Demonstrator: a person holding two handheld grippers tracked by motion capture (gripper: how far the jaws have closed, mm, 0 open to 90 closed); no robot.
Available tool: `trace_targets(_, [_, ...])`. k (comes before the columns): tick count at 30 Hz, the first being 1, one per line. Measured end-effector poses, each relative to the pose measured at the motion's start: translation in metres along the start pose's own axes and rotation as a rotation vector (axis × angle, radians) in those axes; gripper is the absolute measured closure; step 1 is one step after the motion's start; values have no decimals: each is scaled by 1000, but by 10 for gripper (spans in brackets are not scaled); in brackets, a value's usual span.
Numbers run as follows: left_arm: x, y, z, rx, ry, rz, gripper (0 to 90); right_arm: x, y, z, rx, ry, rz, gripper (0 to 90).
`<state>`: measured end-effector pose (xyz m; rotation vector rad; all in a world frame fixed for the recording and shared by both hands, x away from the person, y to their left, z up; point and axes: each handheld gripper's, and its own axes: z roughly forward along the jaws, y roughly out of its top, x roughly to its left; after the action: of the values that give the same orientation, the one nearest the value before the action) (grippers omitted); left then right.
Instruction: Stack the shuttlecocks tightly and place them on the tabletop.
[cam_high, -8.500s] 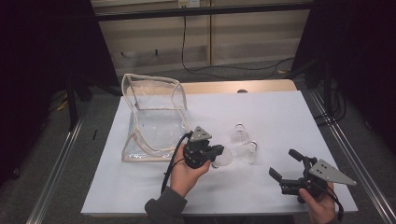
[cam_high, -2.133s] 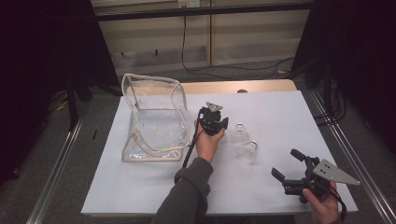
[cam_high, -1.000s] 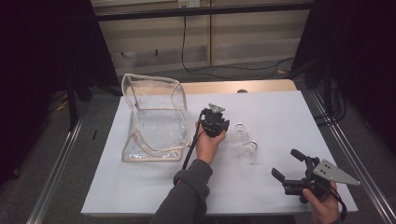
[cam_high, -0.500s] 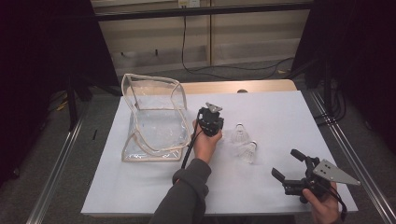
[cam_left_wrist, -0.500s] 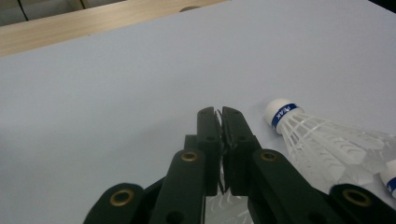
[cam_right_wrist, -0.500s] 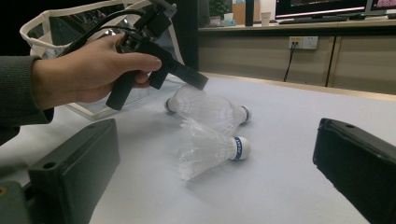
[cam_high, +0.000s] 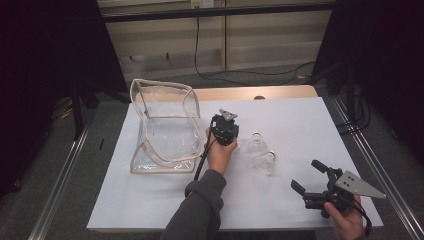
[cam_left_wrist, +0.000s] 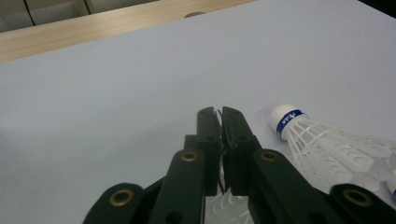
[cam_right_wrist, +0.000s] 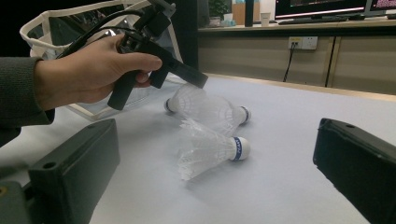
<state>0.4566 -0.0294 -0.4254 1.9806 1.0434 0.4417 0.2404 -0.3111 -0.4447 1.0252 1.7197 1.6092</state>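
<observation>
My left gripper hangs over the middle of the white table, just right of a clear soft bag. In the left gripper view its jaws are shut, with a thin white feather edge pinched between them and netted skirt showing below. In the right gripper view that gripper touches the top of one shuttlecock. Two more white shuttlecocks with blue-banded corks lie to its right. My right gripper is open near the front right corner, nothing between its jaws.
The bag's mouth, with a beige trim, stands open and faces up on the table's left half. A wooden strip runs along the far edge. Metal rails flank the table, and cables lie on the floor behind.
Since 8.5 s ago my left gripper moved from the front by the shuttlecocks to farther back. Over the last second it drifted slightly left toward the bag. The right gripper stayed put.
</observation>
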Motion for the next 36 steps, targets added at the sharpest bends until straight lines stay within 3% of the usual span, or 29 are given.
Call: trace_targets(36, [-4, 2, -4, -22, -49, -10, 682, 1, 0, 0, 1, 5, 0, 1])
